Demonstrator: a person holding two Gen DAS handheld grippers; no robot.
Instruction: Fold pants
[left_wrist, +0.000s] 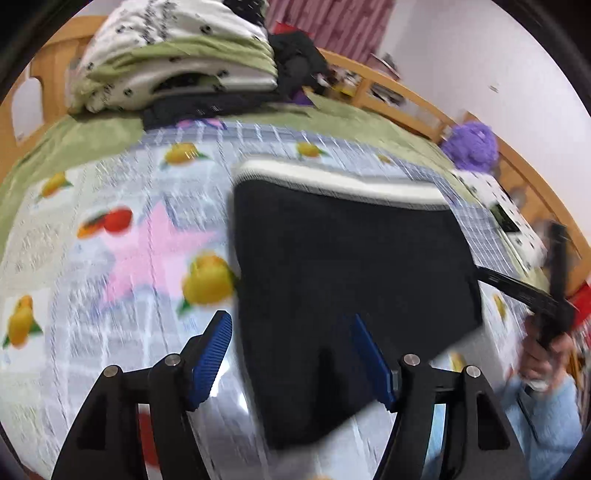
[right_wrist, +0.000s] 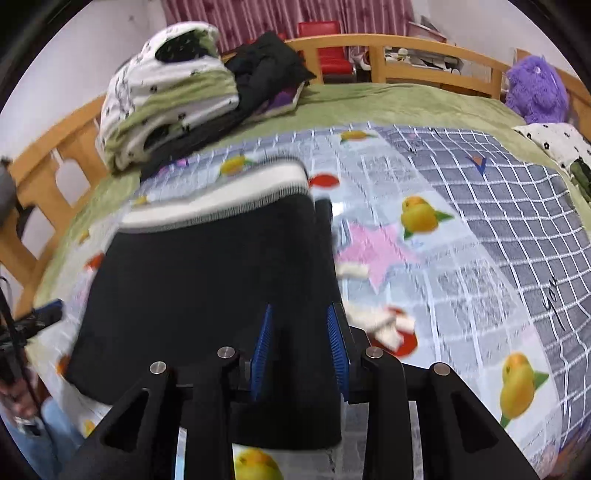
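Observation:
The black pants (left_wrist: 351, 266) with a white waistband (left_wrist: 332, 181) lie folded on the fruit-print sheet (left_wrist: 110, 258). My left gripper (left_wrist: 291, 354) is open over the pants' near left edge, with its blue pads wide apart and nothing between them. In the right wrist view the pants (right_wrist: 207, 280) fill the middle, waistband (right_wrist: 221, 199) at the far end. My right gripper (right_wrist: 301, 350) hangs over their near right corner, its pads a narrow gap apart with black cloth showing between them. The right gripper also shows at the right in the left wrist view (left_wrist: 546, 295).
A stack of folded bedding (right_wrist: 166, 92) and dark clothes (right_wrist: 266, 66) sits at the far left of the bed. A purple plush toy (right_wrist: 535, 88) sits at the far right by the wooden bed rail (right_wrist: 406, 44). White drawstring ends (right_wrist: 384, 328) lie beside the pants.

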